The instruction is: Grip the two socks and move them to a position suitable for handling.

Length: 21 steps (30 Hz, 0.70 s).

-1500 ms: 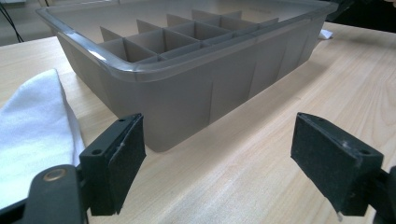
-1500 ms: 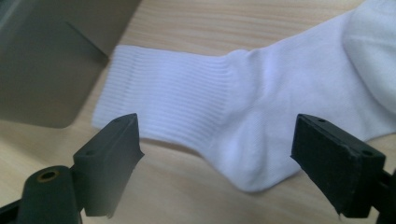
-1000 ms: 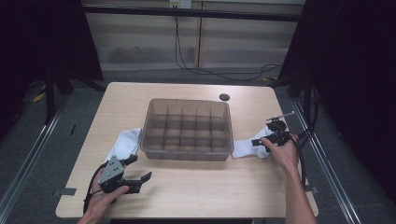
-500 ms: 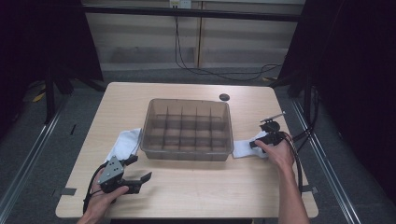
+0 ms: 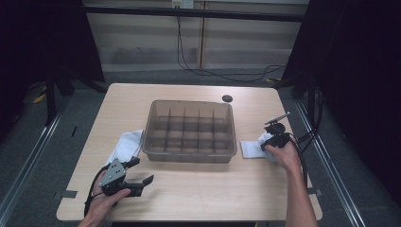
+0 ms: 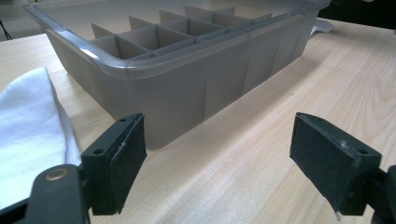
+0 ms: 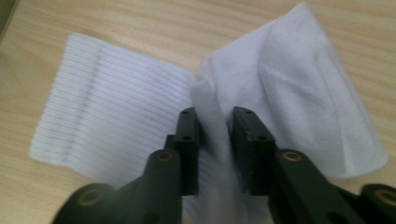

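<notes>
I have the right gripper (image 7: 214, 122) clamped on a raised fold of the white sock (image 7: 140, 112); in the right gripper view the two jaws stand close together with cloth pinched between them, the ribbed cuff spread flat to one side and the smoother foot part to the other. In the high view the sock (image 5: 250, 147) lies on the table (image 5: 198, 189) near its right edge, just beside the right wall of the divided bin (image 5: 190, 130), with the right gripper (image 5: 274, 139) on top of its outer end. Compared with the frame one second ago, this gripper has come in from the right edge toward the bin, and the sock now looks more gathered under it. The left gripper (image 5: 139, 172) rests in the hand near the front-left corner of the table, jaws spread wide and holding nothing; its position matches the earlier frames. In the left gripper view the jaws frame the near corner of the bin (image 6: 187, 84), and a second white cloth (image 6: 28, 126) lies flat beside it. In the high view that cloth (image 5: 126, 145) sits by the bin's left wall, unchanged.
</notes>
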{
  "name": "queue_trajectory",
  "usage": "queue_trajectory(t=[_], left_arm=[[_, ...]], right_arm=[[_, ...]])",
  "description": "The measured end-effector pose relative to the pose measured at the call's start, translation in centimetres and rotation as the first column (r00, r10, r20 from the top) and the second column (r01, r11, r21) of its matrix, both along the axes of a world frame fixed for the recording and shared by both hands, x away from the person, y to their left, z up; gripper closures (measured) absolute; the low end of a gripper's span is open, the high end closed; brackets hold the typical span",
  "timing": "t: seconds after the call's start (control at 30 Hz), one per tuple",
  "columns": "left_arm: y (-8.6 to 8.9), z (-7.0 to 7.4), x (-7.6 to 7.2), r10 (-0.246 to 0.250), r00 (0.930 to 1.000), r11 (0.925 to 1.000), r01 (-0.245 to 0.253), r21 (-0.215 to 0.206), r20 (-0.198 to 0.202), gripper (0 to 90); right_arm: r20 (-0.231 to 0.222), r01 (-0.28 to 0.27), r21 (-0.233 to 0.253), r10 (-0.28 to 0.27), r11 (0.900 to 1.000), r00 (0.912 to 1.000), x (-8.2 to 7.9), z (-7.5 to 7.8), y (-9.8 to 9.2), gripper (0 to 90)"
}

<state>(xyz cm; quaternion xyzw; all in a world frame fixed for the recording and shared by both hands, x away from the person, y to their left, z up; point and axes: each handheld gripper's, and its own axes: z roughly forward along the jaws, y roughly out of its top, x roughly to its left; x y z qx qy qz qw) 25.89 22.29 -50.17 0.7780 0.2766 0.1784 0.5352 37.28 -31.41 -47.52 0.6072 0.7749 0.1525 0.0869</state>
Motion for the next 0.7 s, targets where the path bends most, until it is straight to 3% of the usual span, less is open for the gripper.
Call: queue_trajectory(t=[0.47, 0.7], left_arm=[[0.0, 0.0, 0.1, 0.0, 1.0, 1.0, 0.0, 0.001, -0.005, 18.2], [0.0, 0.0, 0.1, 0.0, 0.9999, 1.0, 0.0, -0.002, -0.01, 18.2]], right_arm=[[-0.014, -0.002, 0.052, 0.003, 0.999, 0.9999, -0.4, 0.3, -0.1, 84.9], [0.003, -0.007, 0.097, 0.007, 0.995, 1.0, -1.2, 1.6, -0.5, 85.0]])
